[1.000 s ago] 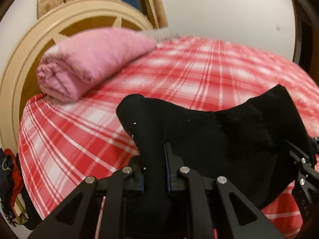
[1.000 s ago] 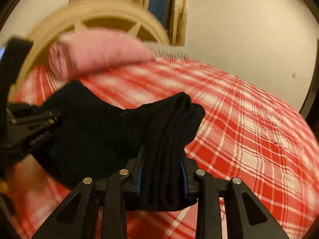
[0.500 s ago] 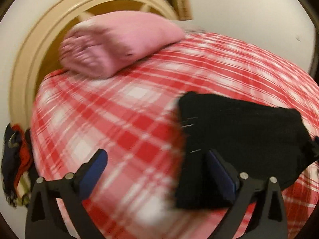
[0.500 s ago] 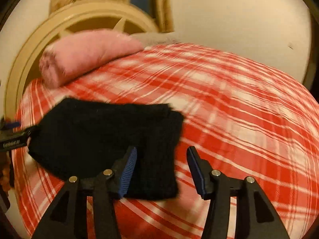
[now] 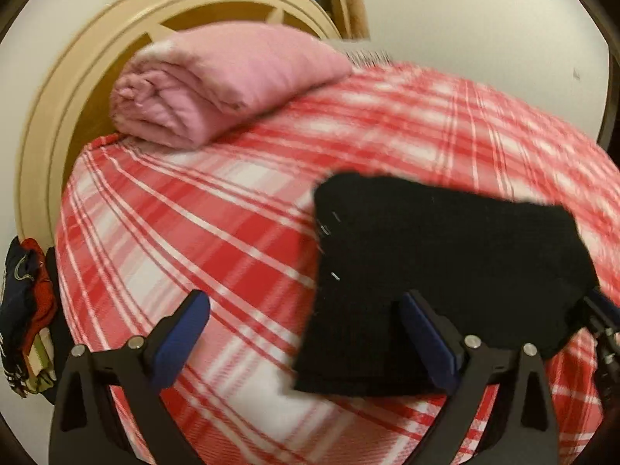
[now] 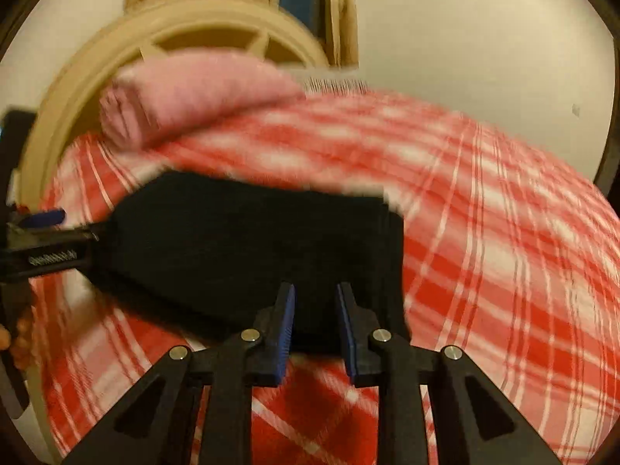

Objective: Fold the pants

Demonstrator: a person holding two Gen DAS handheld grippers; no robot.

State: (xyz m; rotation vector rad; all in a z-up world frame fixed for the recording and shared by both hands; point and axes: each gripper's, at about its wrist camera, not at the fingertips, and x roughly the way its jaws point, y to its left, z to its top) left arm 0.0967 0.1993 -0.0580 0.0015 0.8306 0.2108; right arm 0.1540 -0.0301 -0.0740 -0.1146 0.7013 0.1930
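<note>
Left wrist view: my left gripper stands spread wide, blue pads on black triangular-framed fingers, nothing pinched. Its right finger lies over the near edge of the black pants; whether the pad touches the cloth I can't tell through the blur. The left pad hangs over bare blanket at 7 o'clock.

Pants: a dark, matte, folded block with squared corners, lying flat on the red-and-white plaid blanket at about 4 o'clock in this view. A few pale lint flecks along their left edge.

Right wrist view: my right gripper is narrow, its jaws having just been closing. A gap shows between the blue pads, and the near edge of the pants lies just beyond the tips, not pinched as far as I can see. The left gripper enters at 9 o'clock. White lettering on its black body is too smeared to read. No other writing legible.

Pink folded bedding, soft and rolled in thick layers, sits at 11 o'clock against the cream curved headboard. A bundle of dark blue and red cloth hangs at 8 o'clock beside the bed.
</note>
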